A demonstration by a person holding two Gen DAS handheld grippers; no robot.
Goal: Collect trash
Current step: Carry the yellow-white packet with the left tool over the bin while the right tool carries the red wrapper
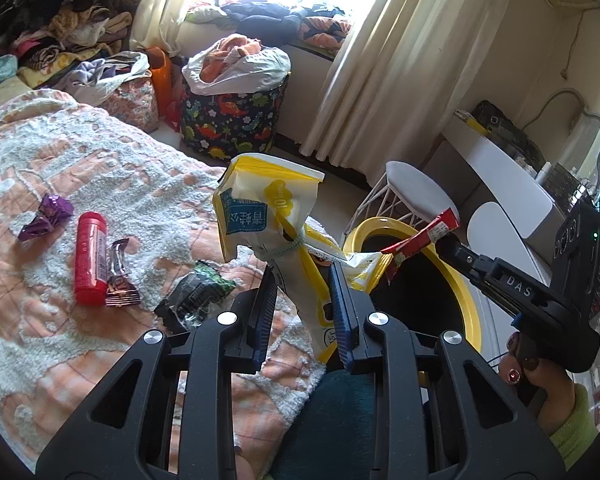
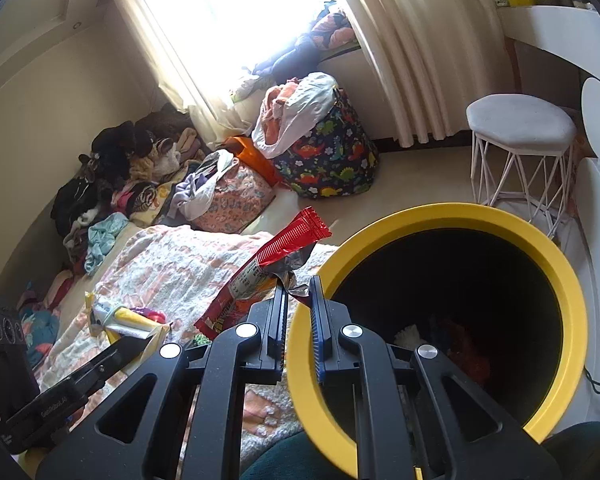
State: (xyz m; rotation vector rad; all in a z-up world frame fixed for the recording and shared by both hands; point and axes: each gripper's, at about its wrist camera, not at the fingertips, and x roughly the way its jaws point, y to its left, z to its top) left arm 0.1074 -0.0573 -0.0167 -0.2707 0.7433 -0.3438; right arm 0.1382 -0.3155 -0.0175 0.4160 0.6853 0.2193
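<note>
Beside the bed, at the three o'clock edge of the blanket (image 1: pixel 100 160): carrying step, two pieces of trash on the way to the yellow-rimmed bin (image 2: pixel 556 264). Left gripper (image 1: pixel 304 276) clamped on the yellow-and-white packet (image 1: pixel 260 208), held upright over the blanket's edge, bin at two o'clock from it. Right gripper (image 2: pixel 298 292) pinched together on the red wrapper (image 2: pixel 276 252), wrapper angled off toward eleven o'clock, just short of the rim. Bin's dark mouth already holding some scraps. Next, probably: swing each load over the opening, well inside the rim, then part the jaws. Still lying on the blanket at nine o'clock: red tube (image 1: pixel 90 256), purple wrappers (image 1: pixel 46 216), dark packet (image 1: pixel 196 292).
</note>
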